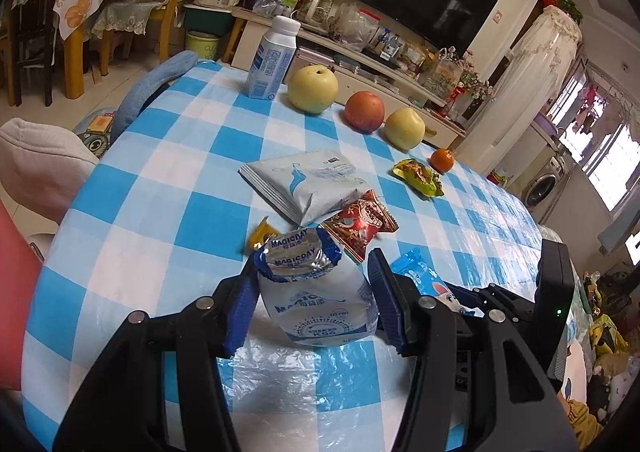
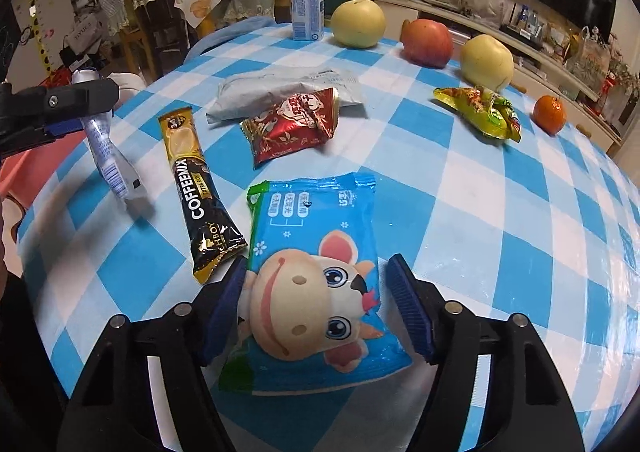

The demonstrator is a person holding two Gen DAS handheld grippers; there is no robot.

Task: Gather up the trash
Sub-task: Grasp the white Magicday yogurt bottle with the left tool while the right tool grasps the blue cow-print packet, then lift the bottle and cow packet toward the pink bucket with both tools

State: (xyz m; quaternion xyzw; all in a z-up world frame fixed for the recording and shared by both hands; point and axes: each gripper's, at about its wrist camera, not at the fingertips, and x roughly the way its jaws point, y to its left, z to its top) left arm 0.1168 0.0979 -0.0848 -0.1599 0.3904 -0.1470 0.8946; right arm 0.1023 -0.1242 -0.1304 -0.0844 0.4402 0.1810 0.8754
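Observation:
My left gripper (image 1: pixel 314 302) straddles an opened white-and-blue Magicday pouch (image 1: pixel 320 300); the left pad touches it, the right pad stands a little apart. From the right wrist view the pouch (image 2: pixel 108 156) hangs under the left gripper's fingers (image 2: pixel 60 104), lifted and tilted above the cloth. My right gripper (image 2: pixel 316 304) is open around a blue cartoon-cow wrapper (image 2: pixel 316 284) lying flat on the table. Other trash: a Coffeemix stick (image 2: pixel 196 188), a red wrapper (image 2: pixel 292 124), a grey-white pouch (image 2: pixel 280 88) and a green wrapper (image 2: pixel 480 112).
A blue-and-white checked cloth (image 2: pixel 480 232) covers the table. At its far edge stand a milk bottle (image 2: pixel 306 4), two yellow apples (image 2: pixel 358 22), a red apple (image 2: pixel 428 40) and a tangerine (image 2: pixel 550 114). Chairs and a TV shelf stand beyond.

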